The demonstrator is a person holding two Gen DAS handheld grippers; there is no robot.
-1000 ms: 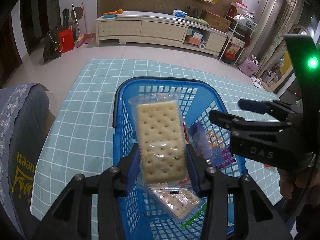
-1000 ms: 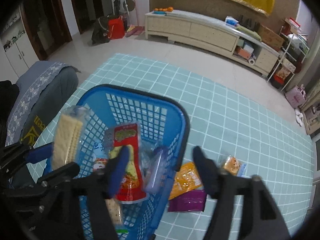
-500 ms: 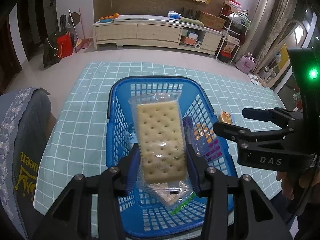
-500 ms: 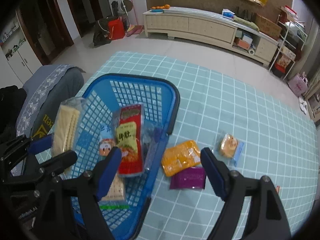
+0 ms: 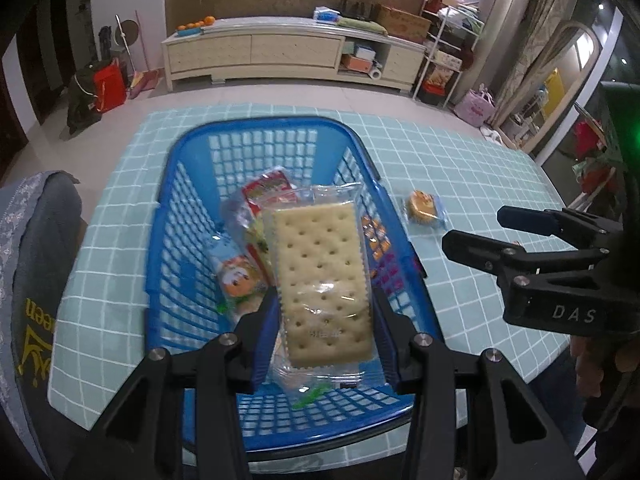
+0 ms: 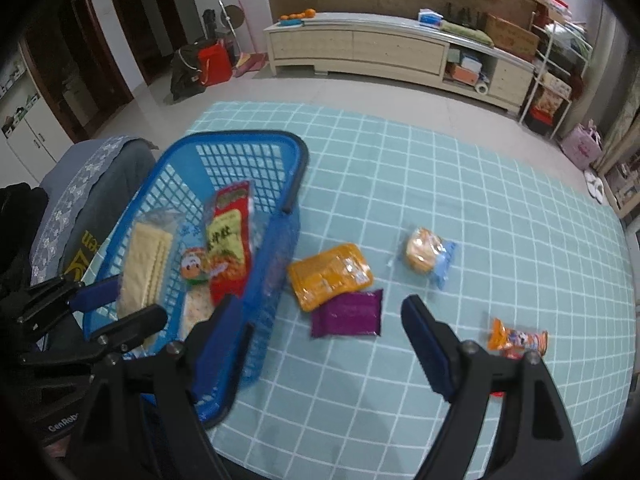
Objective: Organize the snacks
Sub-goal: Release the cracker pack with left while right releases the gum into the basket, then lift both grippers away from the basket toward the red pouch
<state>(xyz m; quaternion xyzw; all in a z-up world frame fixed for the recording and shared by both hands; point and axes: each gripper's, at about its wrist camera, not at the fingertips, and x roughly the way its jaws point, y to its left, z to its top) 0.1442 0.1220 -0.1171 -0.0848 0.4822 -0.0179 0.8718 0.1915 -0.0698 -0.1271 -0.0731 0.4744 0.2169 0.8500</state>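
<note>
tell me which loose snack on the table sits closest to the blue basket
The orange packet: it lies right beside the basket's wall. The purple packet, the cake in the clear-and-blue wrapper and the small orange pack all lie farther right.

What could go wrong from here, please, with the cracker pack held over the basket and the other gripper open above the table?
The left gripper pinches only the lower end of the cracker pack, so its tall top could swing, or the crackers could crack. The right gripper hangs open with one finger close to the basket wall and might nudge it. The purple packet lies partly under the orange packet, so grabbing one may drag the other.
</note>
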